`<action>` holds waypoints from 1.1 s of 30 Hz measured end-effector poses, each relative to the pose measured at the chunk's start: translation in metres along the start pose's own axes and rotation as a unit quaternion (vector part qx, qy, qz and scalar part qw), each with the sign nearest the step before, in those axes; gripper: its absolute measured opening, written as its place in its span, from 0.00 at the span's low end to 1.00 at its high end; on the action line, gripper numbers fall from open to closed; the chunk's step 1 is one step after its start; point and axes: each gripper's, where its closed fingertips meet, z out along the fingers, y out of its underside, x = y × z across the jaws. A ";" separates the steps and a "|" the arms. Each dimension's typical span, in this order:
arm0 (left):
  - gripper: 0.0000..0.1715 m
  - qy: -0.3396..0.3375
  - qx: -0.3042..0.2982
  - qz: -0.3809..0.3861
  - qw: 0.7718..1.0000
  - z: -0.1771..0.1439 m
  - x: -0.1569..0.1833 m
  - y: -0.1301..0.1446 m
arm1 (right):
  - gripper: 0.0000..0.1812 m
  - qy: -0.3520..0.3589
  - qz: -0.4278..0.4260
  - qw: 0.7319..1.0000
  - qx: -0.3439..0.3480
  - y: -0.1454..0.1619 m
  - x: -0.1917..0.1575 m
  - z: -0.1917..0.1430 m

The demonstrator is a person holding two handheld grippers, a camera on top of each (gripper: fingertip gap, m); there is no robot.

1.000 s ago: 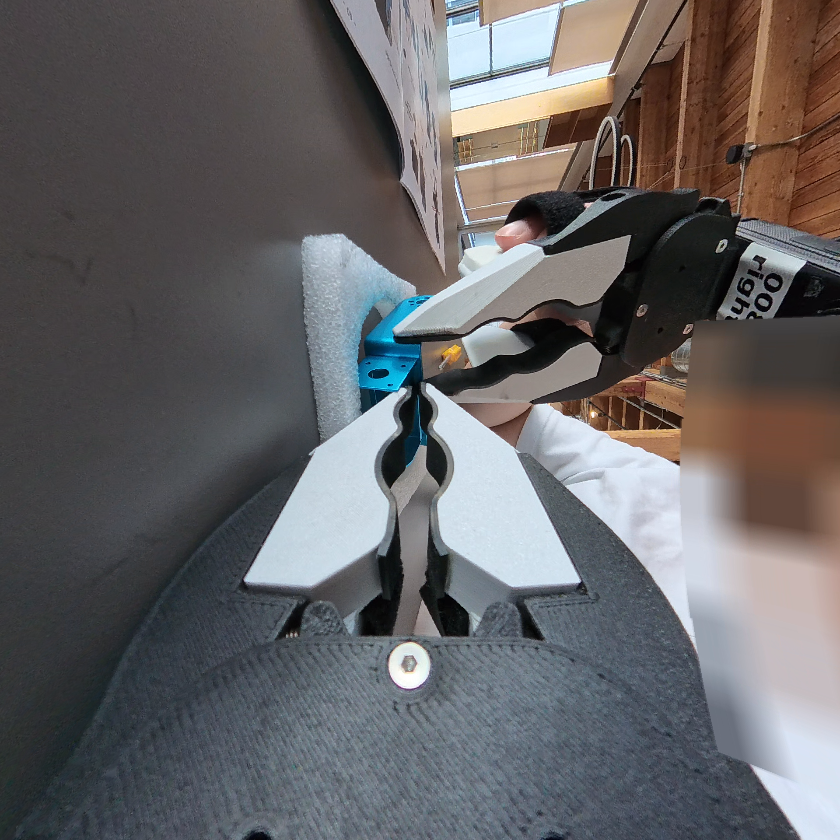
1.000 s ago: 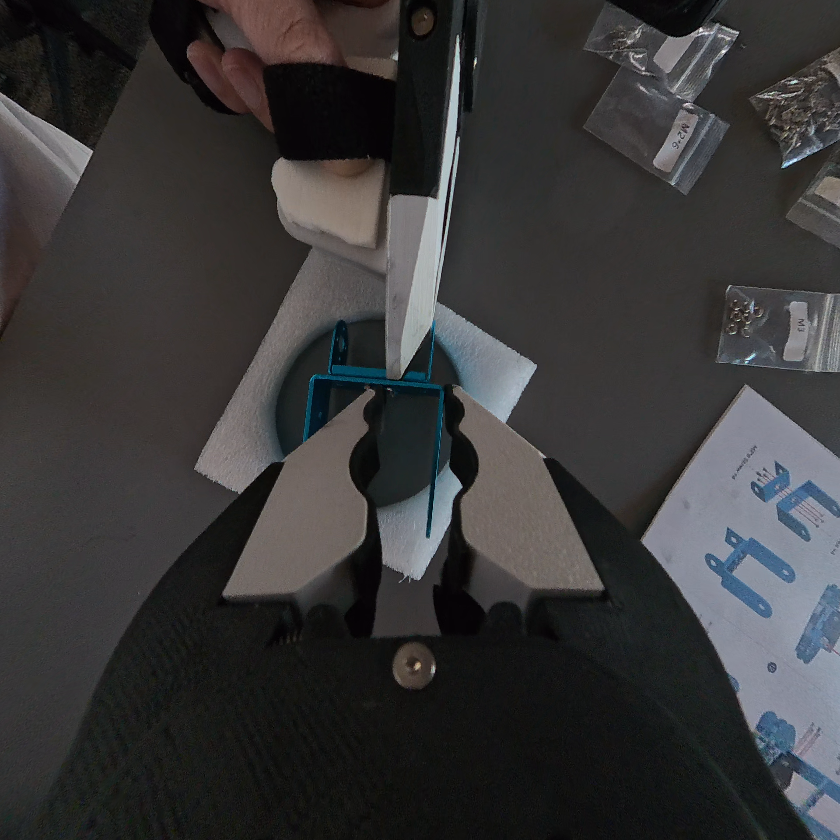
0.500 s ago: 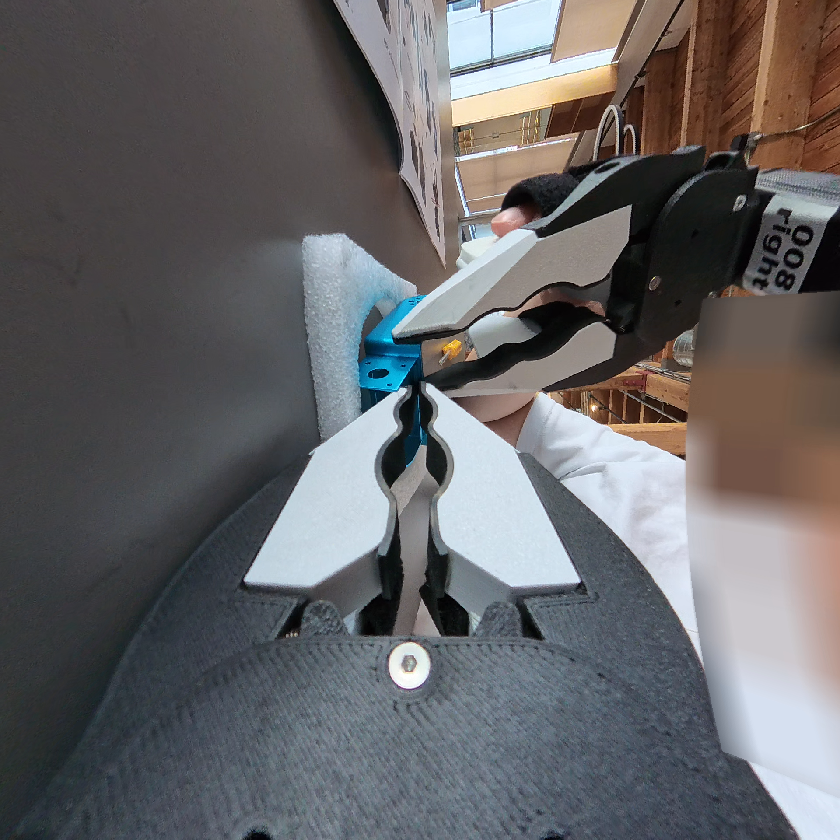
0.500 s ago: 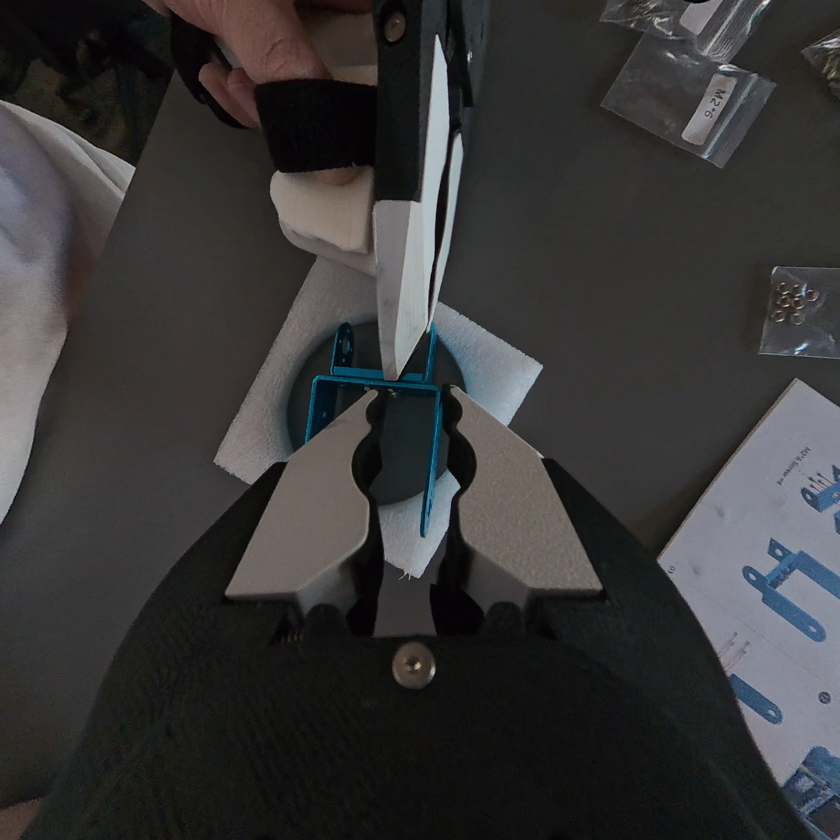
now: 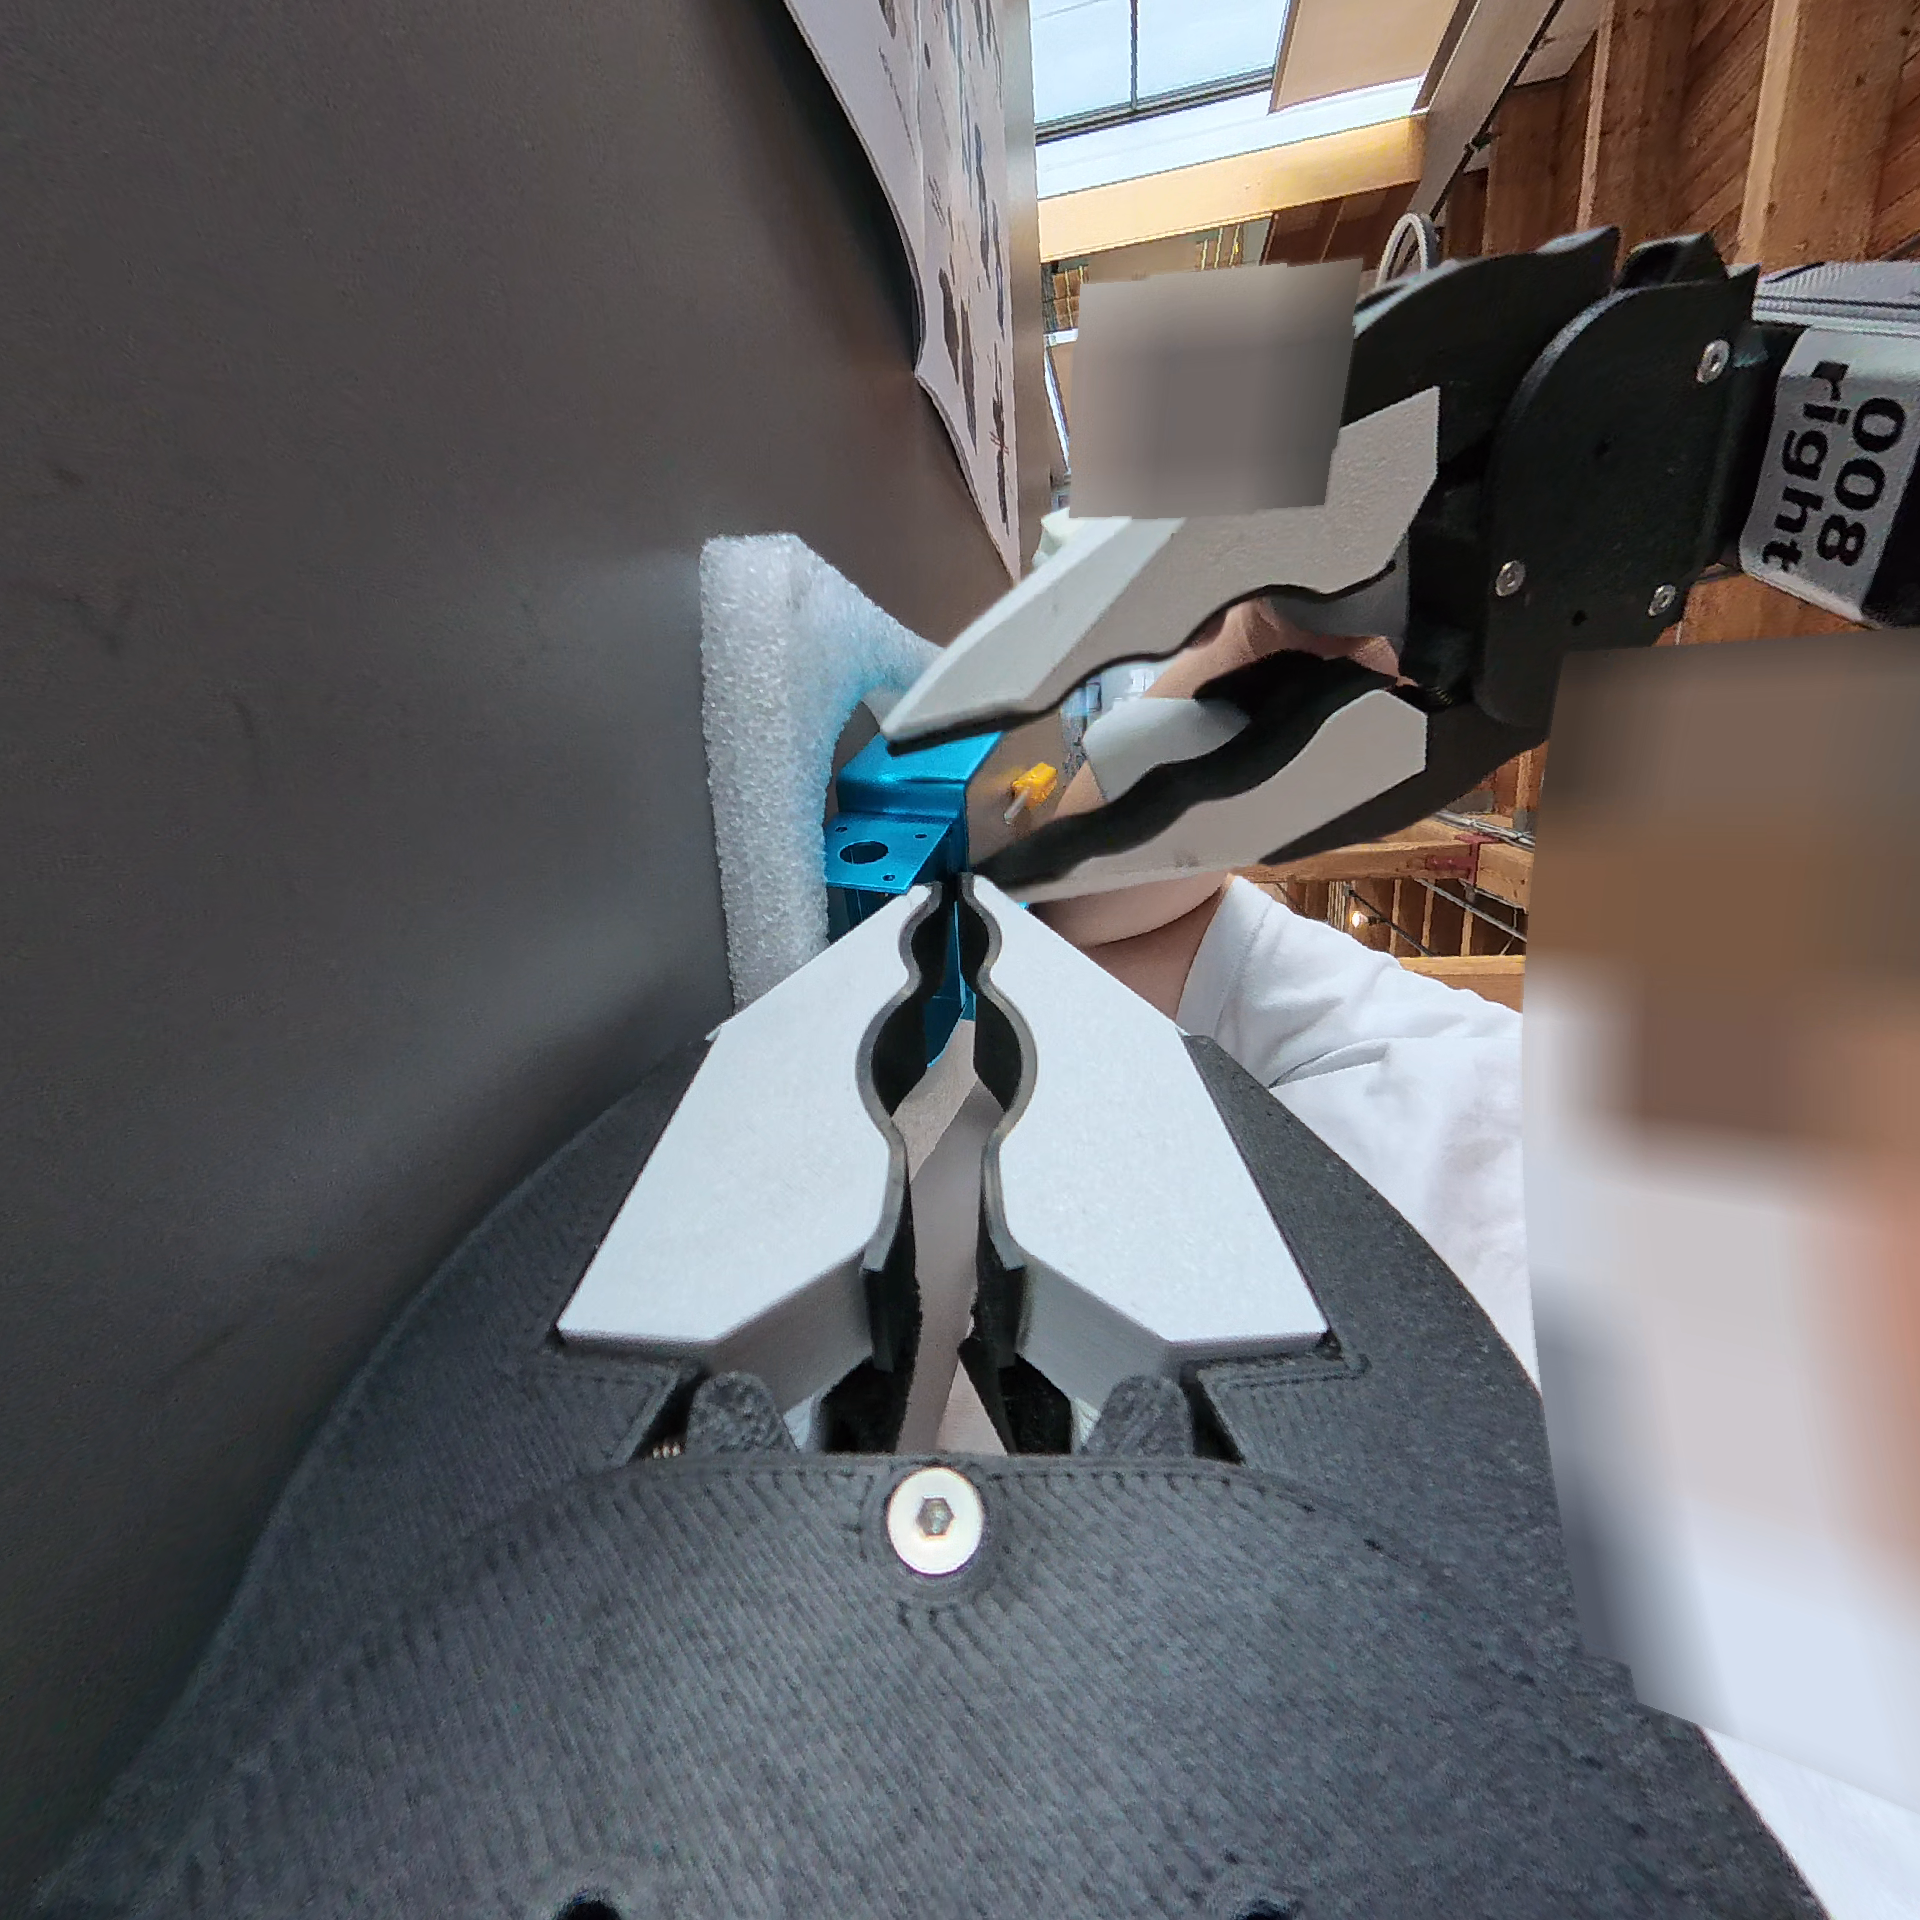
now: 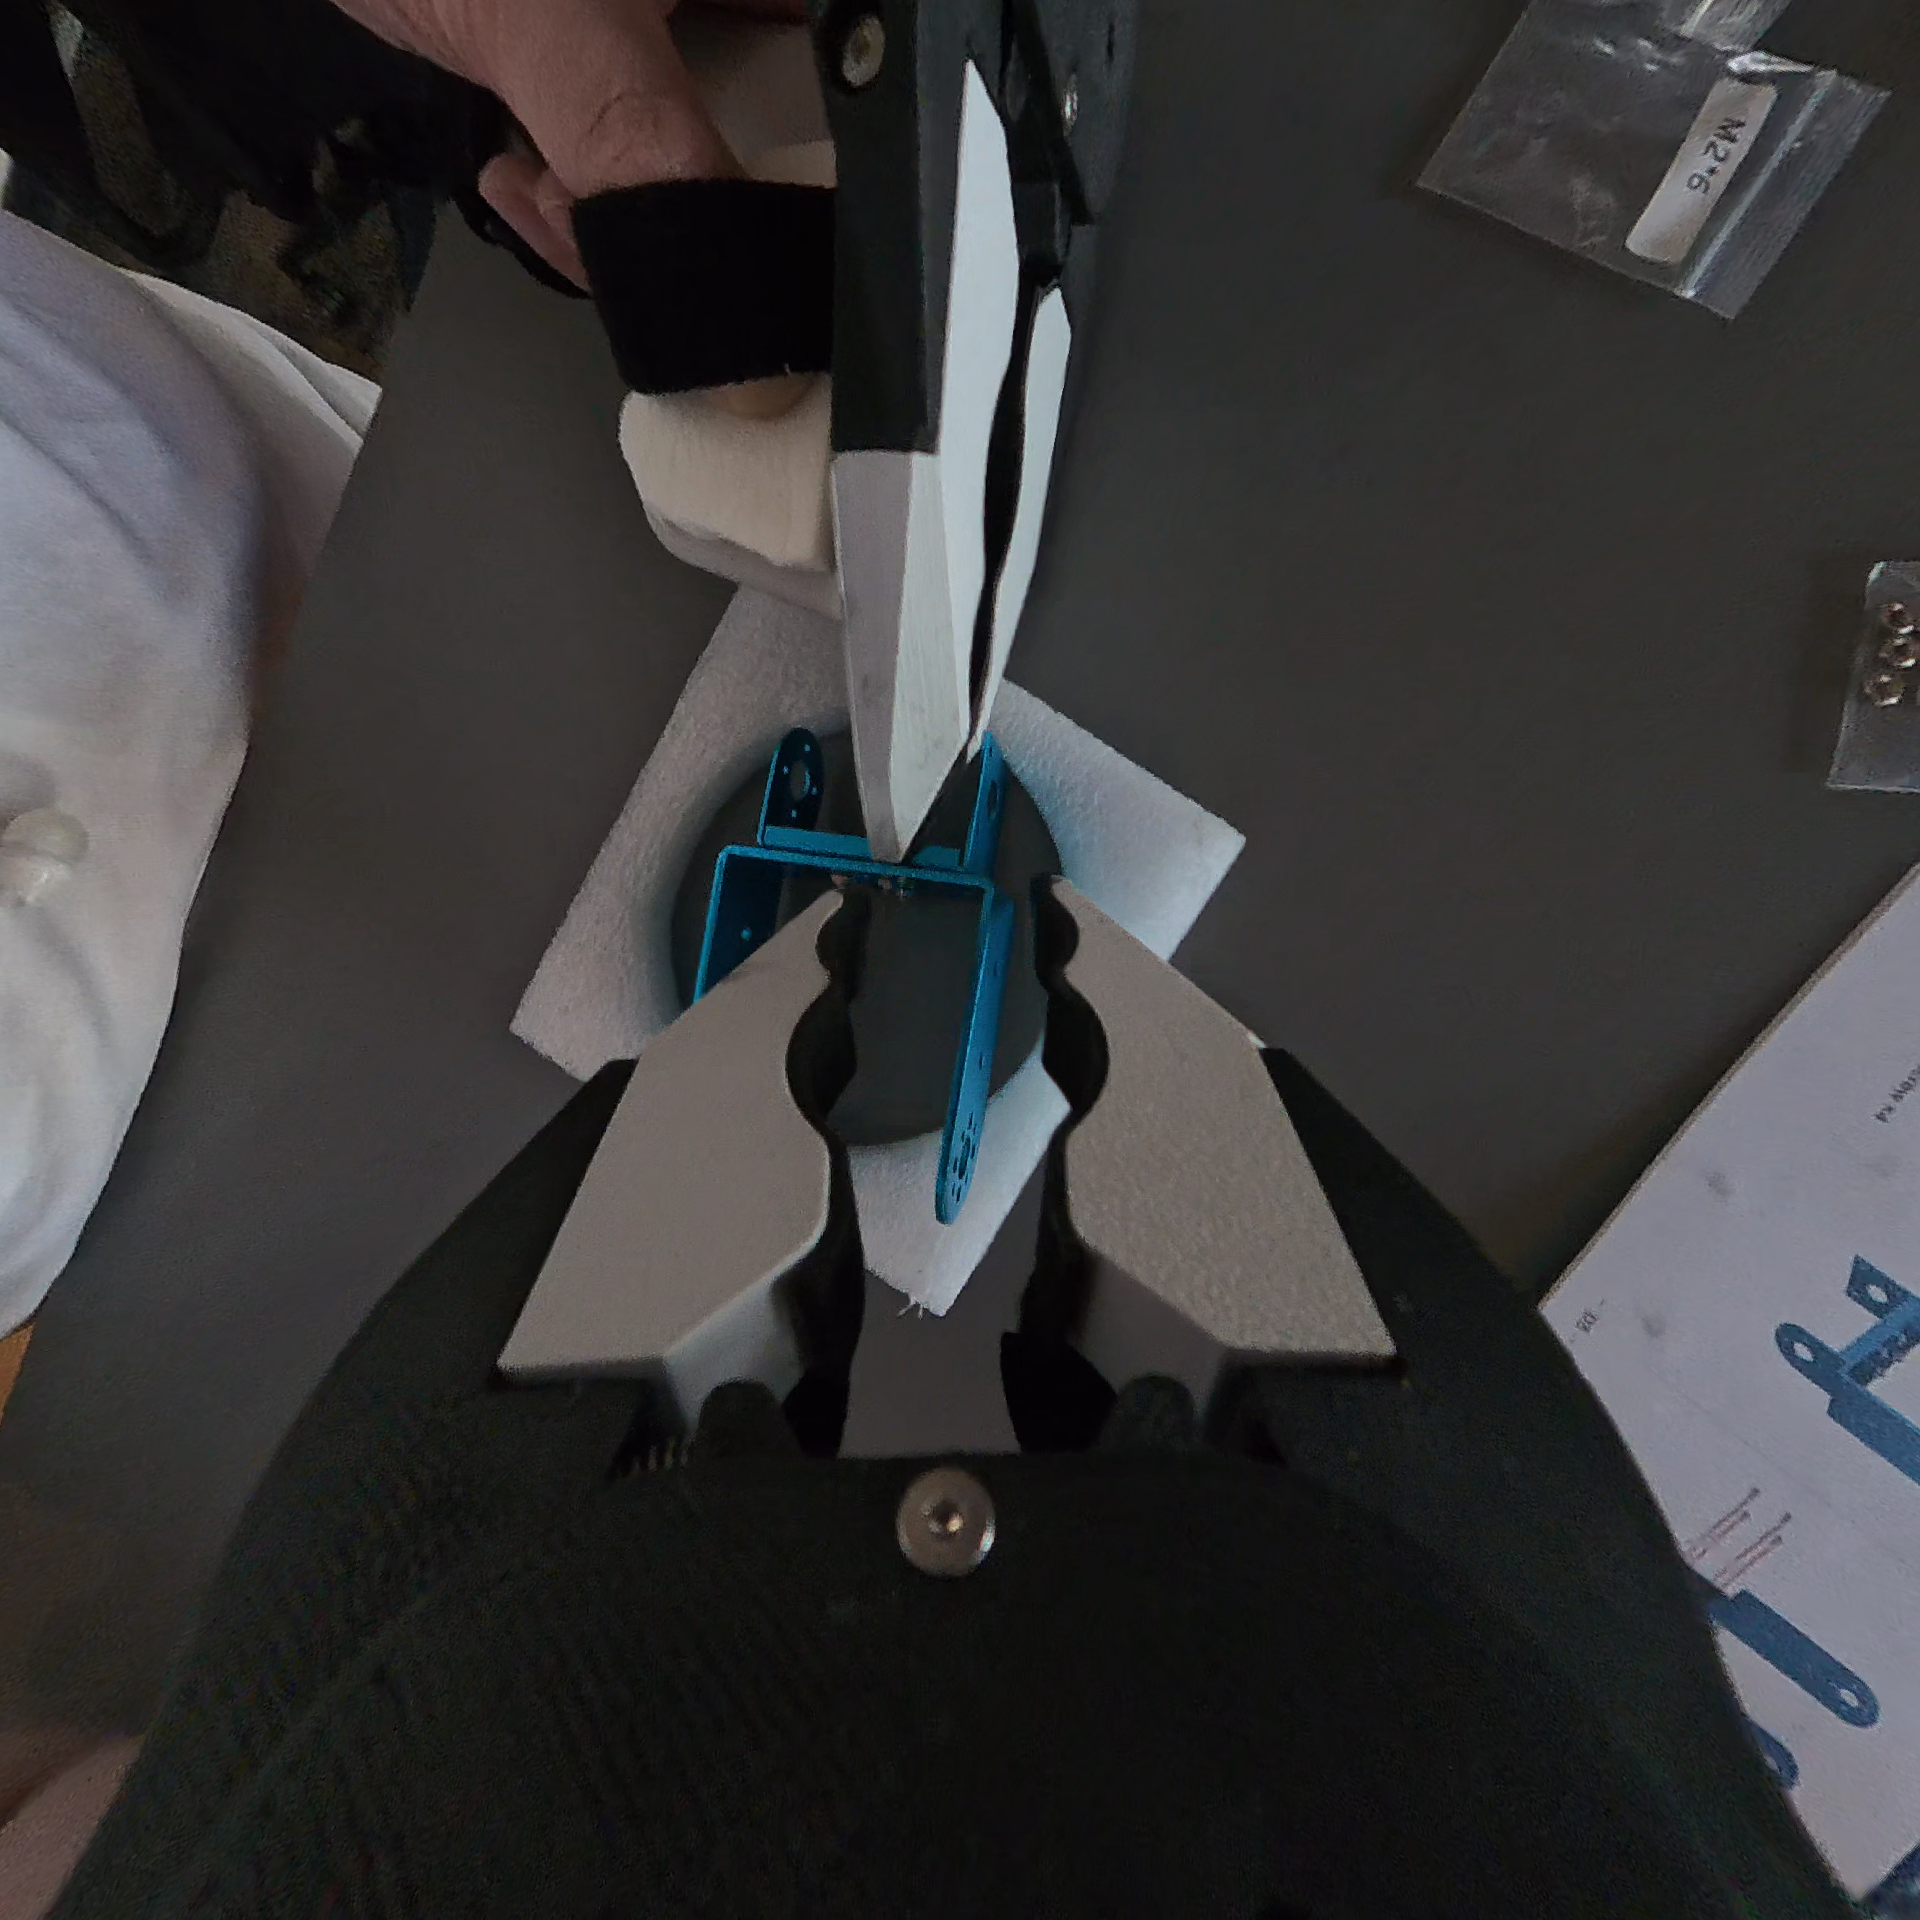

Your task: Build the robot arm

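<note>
A blue metal bracket assembly [image 6: 977, 1039], two U-shaped pieces back to back, stands in the round hole of a white foam sheet [image 6: 1122, 831] on the dark grey table [image 6: 1351, 623]. My left gripper [image 5: 954, 888] is shut on the bracket's [image 5: 894, 831] middle web. In the right wrist view it [image 6: 914, 821] comes down from above. My right gripper [image 6: 940, 899] is open, its fingertips level with the web, one bracket arm between the jaws without touching. In the left wrist view it [image 5: 935, 800] reaches in from the right.
Clear bags of small screws and nuts [image 6: 1652, 145] [image 6: 1886, 675] lie at the right. A printed instruction sheet [image 6: 1766, 1247] lies at the lower right. A person's white sleeve [image 6: 104, 623] is at the left table edge, and a strapped hand [image 6: 623, 83] holds the left gripper. The grippers are tip to tip, or close to it.
My right gripper's jaws have opened a little wider and it has tilted upward and swung slightly around the bracket. My left gripper still holds the bracket in the same place.
</note>
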 end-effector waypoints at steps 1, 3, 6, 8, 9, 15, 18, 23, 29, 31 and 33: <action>0.00 0.000 0.000 0.000 1.000 0.000 0.000 0.000 | 0.17 -0.003 0.001 1.000 0.005 -0.003 -0.001 0.000; 0.00 0.000 -0.001 0.000 1.000 0.000 0.000 0.000 | 0.16 0.001 0.000 1.000 -0.002 -0.002 -0.001 0.001; 0.00 -0.001 -0.001 -0.001 1.000 0.000 0.000 0.000 | 0.13 0.006 -0.007 1.000 -0.008 -0.001 -0.001 0.003; 0.00 -0.001 -0.001 -0.001 1.000 0.000 0.000 0.000 | 0.12 0.007 -0.010 1.000 -0.009 -0.002 -0.001 0.003; 0.00 -0.001 -0.001 -0.001 1.000 0.000 0.000 0.000 | 0.12 0.008 -0.008 1.000 -0.010 -0.001 -0.001 0.003; 0.00 0.000 -0.004 0.001 1.000 0.001 0.000 0.001 | 0.10 -0.025 0.020 0.999 0.001 -0.002 -0.003 0.001; 0.00 0.001 -0.008 0.002 1.000 0.001 0.000 0.002 | 0.03 -0.019 0.015 1.000 0.004 0.001 0.002 0.000; 0.00 -0.001 -0.008 -0.001 1.000 0.002 0.000 0.002 | 0.15 -0.031 0.030 0.999 0.010 0.002 0.000 -0.003; 0.00 -0.002 -0.006 -0.001 1.000 0.002 0.000 0.002 | 0.18 -0.020 0.013 1.000 -0.003 0.001 -0.005 0.003; 0.00 -0.005 -0.005 0.000 1.000 0.002 -0.001 0.002 | 0.17 -0.017 0.013 1.000 -0.009 0.000 -0.004 0.006; 0.00 -0.003 -0.003 0.000 1.000 0.001 -0.001 0.001 | 0.12 -0.019 0.018 1.000 -0.011 0.000 -0.004 0.005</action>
